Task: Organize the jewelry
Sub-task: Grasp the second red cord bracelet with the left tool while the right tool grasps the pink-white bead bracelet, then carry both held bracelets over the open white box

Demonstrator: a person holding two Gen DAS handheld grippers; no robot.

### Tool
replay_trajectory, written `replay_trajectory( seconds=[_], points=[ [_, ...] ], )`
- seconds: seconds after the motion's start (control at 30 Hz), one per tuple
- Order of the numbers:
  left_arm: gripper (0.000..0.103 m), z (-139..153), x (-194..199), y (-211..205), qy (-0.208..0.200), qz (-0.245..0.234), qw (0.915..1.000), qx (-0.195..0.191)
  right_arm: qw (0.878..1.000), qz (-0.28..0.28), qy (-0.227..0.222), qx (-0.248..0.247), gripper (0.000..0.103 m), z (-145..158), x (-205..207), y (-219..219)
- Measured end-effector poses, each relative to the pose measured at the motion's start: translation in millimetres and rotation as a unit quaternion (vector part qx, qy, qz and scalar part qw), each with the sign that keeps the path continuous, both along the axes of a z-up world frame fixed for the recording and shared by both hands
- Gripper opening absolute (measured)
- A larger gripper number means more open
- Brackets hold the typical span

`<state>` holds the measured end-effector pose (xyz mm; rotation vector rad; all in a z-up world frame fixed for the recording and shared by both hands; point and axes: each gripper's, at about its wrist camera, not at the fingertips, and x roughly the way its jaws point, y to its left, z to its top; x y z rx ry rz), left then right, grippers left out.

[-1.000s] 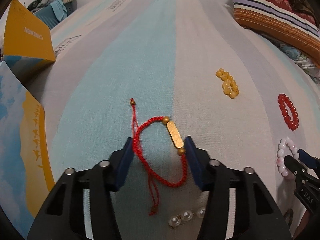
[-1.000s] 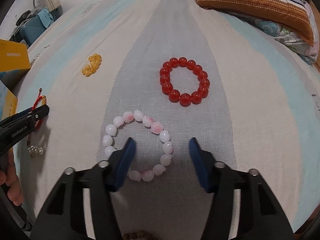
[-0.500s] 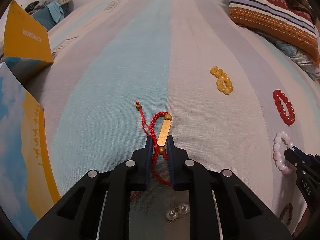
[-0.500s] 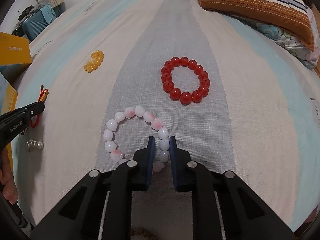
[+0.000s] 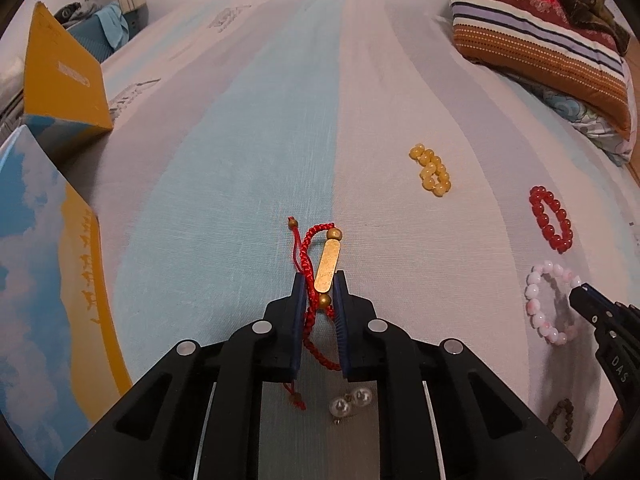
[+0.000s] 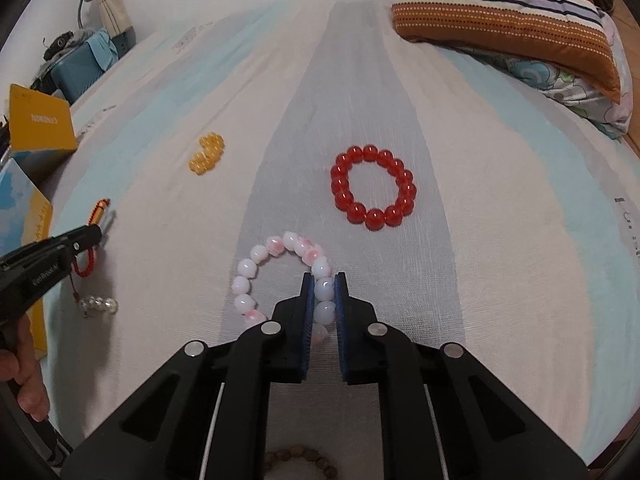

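the left gripper (image 5: 319, 280) is pinching the red cord bracelet (image 5: 320, 276) with its gold bar squeezed upright between the blue pads, the cord bunching on the bedsheet (image 5: 240, 160); the right gripper (image 6: 324, 280) is clamping the pink-and-white bead bracelet (image 6: 276, 276) by two pale beads at its right side, the rest of the loop lying on the sheet to the left; only the left wrist view is showing the cord's knotted tail and the pearl earrings (image 5: 350, 400) lying under the gripper body, while in the right wrist view those earrings are sitting small at the far left just below the other gripper's tip; the right wrist view alone is showing the red bead bracelet (image 6: 374, 186) as a full round ring just beyond the pink one, and a brown wooden bead strand (image 6: 300, 456) peeking out at the bottom edge; the yellow bead bracelet (image 5: 431, 170) is lying folded, well apart from the others; the sheet is running in pale blue, grey and cream stripes; a striped pillow (image 5: 540, 44) is resting at the far right, and a yellow box (image 5: 60, 76) and a blue-sky printed box (image 5: 44, 280) are standing along the left edge.
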<state>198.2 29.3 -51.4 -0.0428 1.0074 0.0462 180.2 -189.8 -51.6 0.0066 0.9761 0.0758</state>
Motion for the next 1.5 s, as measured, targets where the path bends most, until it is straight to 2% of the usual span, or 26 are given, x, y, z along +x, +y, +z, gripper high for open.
replay_trajectory(
  seconds=[0.77, 1.5],
  points=[
    [0.013, 57.3, -46.5, -0.8, -0.04, -0.012, 0.9991, 0.006, 0.999, 0.011, -0.044, 0.008, 0.009, 55.9, -37.0, 20.3],
    [0.013, 111.8, -107.7, 32.8, -0.081, 0.007, 0.9966, 0.012, 0.996, 0.034, -0.086, 0.01, 0.009, 112.2, -75.5, 58.0]
  ],
)
